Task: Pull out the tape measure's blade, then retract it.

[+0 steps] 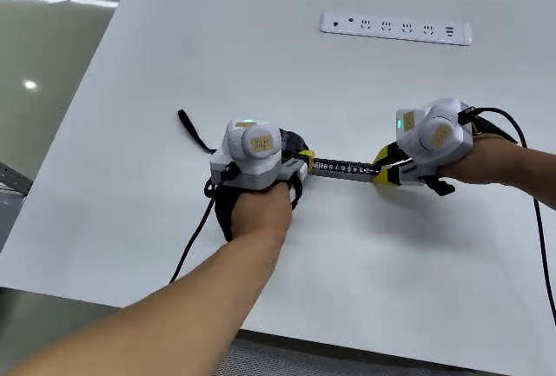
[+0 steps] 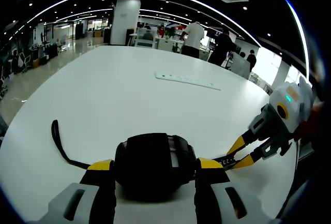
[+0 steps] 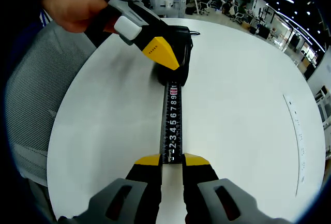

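Jaws of the left gripper (image 2: 155, 166) clamp the tape measure's black case (image 3: 179, 48) from 2 sides, low at the white table (image 1: 217, 37). Right of the case, the right gripper (image 3: 173, 160) has its jaws pinched shut on the tip of the blade (image 3: 172, 120), with digits up to 9 exposed. Pulling out looks partly done. The next move likely calls for drawing the tip straight away from the case, then easing it back.
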A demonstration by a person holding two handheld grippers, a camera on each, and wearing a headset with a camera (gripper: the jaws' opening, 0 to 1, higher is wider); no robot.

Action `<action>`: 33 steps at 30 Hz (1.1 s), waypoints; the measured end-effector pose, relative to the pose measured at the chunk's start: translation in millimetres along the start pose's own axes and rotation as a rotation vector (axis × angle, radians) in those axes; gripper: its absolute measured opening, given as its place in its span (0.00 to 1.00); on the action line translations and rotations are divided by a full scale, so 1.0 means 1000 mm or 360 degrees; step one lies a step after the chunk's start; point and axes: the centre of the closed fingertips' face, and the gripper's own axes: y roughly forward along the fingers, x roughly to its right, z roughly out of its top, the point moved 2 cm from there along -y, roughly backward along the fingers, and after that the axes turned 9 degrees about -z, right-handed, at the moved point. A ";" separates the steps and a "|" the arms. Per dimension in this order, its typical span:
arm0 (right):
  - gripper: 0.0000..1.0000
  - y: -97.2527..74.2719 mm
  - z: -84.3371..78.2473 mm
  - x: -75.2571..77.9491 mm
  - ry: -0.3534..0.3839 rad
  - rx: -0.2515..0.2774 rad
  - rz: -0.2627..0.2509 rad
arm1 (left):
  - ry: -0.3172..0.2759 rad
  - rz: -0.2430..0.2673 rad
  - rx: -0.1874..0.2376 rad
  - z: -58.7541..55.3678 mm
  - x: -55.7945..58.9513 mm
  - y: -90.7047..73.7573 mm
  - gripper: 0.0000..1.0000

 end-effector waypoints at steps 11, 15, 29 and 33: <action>0.11 0.010 0.011 0.001 -0.0005 0.0015 0.0006 | -0.0003 -0.0008 -0.0001 0.000 0.000 0.000 0.58; 0.11 0.014 0.017 0.001 -0.0012 0.0024 0.0012 | -0.0003 -0.0011 -0.0001 0.000 0.000 0.001 0.58; 0.11 0.023 0.032 0.002 -0.0036 0.0044 0.0028 | -0.0014 -0.0016 0.0001 0.000 -0.002 0.001 0.58; 0.11 0.026 0.037 0.001 -0.0039 0.0056 0.0033 | -0.0017 -0.0019 0.0001 0.001 -0.002 0.001 0.58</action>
